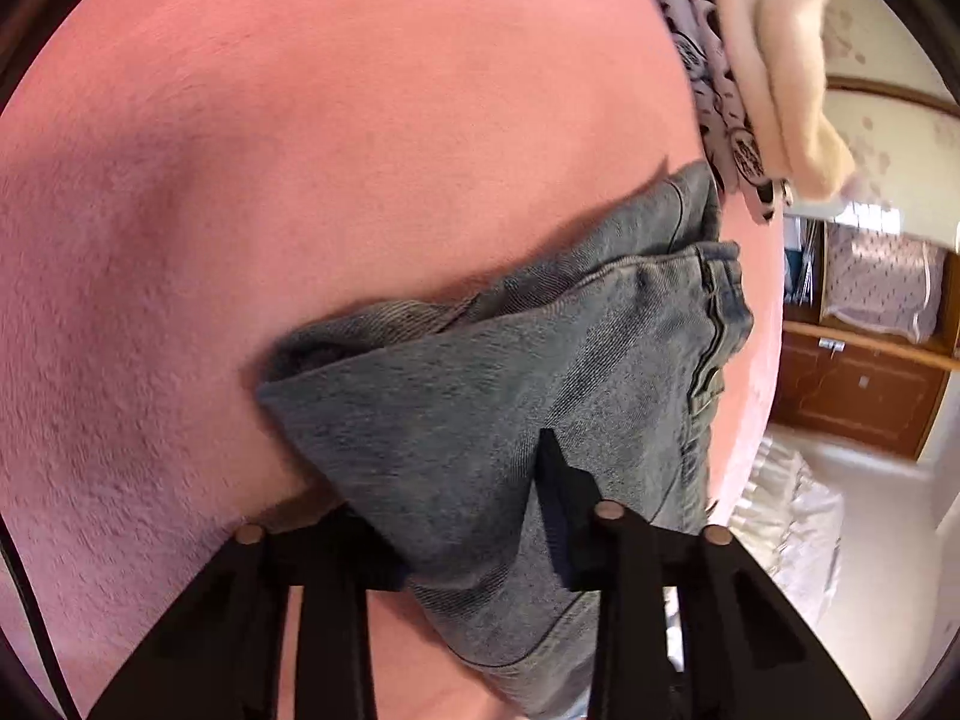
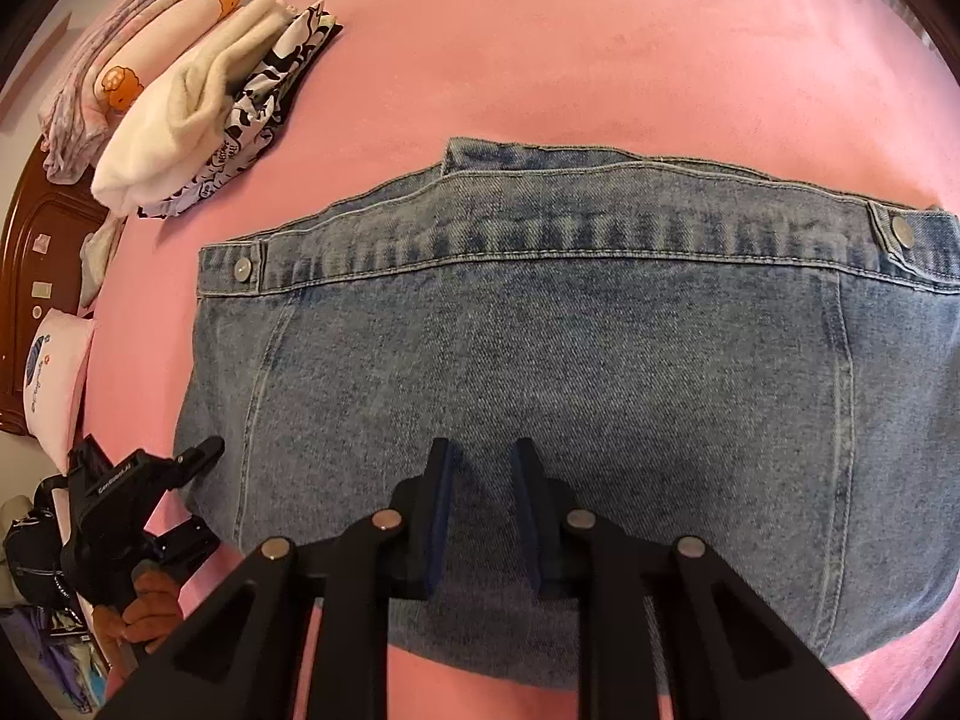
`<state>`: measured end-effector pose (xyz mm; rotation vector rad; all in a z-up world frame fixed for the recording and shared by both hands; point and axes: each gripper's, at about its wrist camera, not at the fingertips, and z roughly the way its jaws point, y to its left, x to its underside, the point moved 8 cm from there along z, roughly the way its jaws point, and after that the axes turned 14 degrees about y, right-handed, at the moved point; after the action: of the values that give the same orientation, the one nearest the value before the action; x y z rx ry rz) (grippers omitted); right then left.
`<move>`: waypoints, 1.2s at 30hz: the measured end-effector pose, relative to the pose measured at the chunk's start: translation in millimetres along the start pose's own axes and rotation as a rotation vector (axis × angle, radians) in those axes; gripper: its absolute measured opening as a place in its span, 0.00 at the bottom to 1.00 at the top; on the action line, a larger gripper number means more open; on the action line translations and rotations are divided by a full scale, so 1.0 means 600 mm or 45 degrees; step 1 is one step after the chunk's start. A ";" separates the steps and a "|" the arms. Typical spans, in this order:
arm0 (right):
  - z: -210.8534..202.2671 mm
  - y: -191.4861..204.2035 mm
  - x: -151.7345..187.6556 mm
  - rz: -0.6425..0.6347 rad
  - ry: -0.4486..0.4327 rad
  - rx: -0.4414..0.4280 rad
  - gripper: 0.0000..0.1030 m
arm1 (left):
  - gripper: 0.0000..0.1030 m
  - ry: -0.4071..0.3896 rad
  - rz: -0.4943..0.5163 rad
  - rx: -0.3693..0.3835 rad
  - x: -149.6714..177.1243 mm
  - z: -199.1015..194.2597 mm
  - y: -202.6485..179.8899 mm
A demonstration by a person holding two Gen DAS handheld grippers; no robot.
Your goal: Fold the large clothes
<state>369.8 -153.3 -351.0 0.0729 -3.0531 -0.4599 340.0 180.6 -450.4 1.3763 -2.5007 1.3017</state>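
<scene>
A folded denim jacket point(image 2: 540, 372) lies on the pink bedspread point(image 2: 540, 60), its waistband with metal snaps toward the far side. The right gripper point(image 2: 480, 468) hangs over the jacket's near middle, fingers slightly apart with no cloth visibly between them. The left gripper point(image 1: 456, 480) pinches the jacket's left edge; folded clothes point(image 2: 198, 114) sit far left.

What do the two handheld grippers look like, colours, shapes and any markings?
Both are matte black plastic. The right gripper has two flat fingers with dark blue pads and round metal pins at its linkage joints. The left gripper looks the same and carries small white lettering, too small to read.
</scene>
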 end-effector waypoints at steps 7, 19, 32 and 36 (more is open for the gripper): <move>0.012 -0.015 0.020 0.092 0.036 0.037 0.00 | 0.14 -0.035 0.069 -0.135 0.011 -0.009 -0.032; 0.048 -0.005 0.067 0.213 0.006 -0.062 0.00 | 0.09 -0.135 0.309 -0.120 0.051 -0.046 -0.096; 0.040 -0.014 0.084 0.183 -0.068 -0.176 0.00 | 0.08 -0.188 0.859 0.079 0.206 -0.074 -0.267; 0.035 -0.023 0.087 0.163 -0.041 -0.269 0.00 | 0.08 -0.184 1.010 0.126 0.268 -0.062 -0.309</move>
<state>317.0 -163.4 -372.9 -0.1390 -2.9949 -0.7757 357.2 42.9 -244.6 0.4636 -3.2808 1.4491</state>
